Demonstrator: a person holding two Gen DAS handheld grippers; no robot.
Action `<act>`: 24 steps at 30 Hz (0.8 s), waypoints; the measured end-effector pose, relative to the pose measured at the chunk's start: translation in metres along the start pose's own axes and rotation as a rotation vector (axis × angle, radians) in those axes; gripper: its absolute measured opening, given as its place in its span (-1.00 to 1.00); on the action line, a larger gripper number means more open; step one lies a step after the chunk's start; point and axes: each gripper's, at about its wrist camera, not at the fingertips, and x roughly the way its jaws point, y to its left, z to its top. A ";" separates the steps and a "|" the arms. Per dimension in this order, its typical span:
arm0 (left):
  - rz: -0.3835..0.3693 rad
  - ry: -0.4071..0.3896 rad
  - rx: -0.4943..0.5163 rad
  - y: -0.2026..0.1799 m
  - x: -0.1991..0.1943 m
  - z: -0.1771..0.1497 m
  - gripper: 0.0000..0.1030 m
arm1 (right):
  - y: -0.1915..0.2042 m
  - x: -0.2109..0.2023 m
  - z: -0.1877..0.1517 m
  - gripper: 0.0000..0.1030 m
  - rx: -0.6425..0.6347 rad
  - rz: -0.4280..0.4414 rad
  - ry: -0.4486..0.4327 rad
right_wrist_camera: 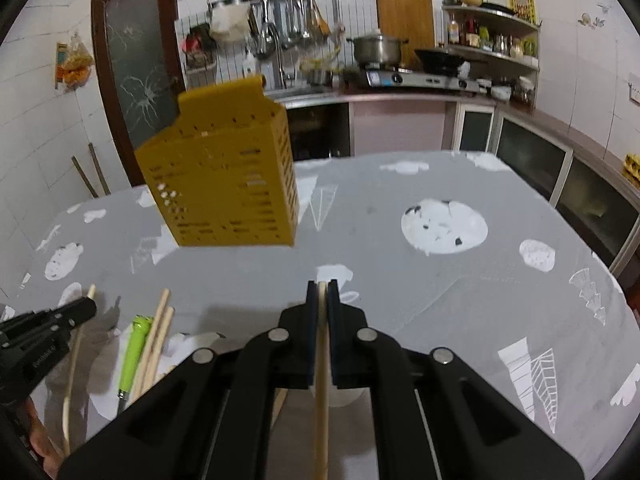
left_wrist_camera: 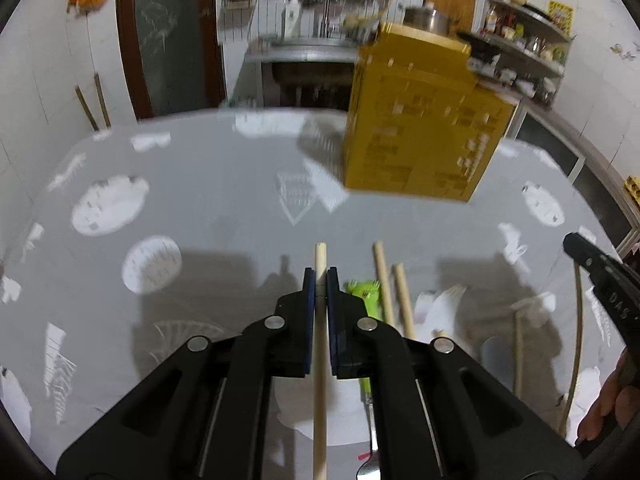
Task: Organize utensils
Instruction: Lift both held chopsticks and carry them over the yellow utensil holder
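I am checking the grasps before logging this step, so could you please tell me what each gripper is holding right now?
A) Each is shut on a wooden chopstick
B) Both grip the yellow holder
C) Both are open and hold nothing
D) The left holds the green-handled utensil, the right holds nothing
A: the left gripper pinches a wooden chopstick, and the right gripper pinches another chopstick; the yellow holder stands ungripped.

A pale wooden chopstick (left_wrist_camera: pixel 320 360) is clamped lengthwise; two more (left_wrist_camera: pixel 394 296) lie at one o'clock beside a green-handled spoon (left_wrist_camera: pixel 366 294). A perforated yellow plastic holder (left_wrist_camera: pixel 424 120) stands upright beyond.
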 end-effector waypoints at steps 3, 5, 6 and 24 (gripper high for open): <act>0.000 -0.052 0.009 0.000 -0.014 0.005 -0.92 | 0.004 -0.009 0.002 -0.90 -0.021 0.002 -0.035; -0.005 -0.075 0.015 0.000 -0.021 0.008 -0.92 | 0.006 -0.016 0.002 -0.90 -0.034 0.002 -0.060; 0.001 -0.087 0.023 -0.001 -0.024 0.008 -0.92 | 0.008 -0.020 0.003 -0.90 -0.040 0.003 -0.075; -0.036 -0.203 -0.004 0.020 -0.073 -0.003 -0.91 | 0.008 -0.072 -0.001 -0.90 -0.056 0.038 -0.196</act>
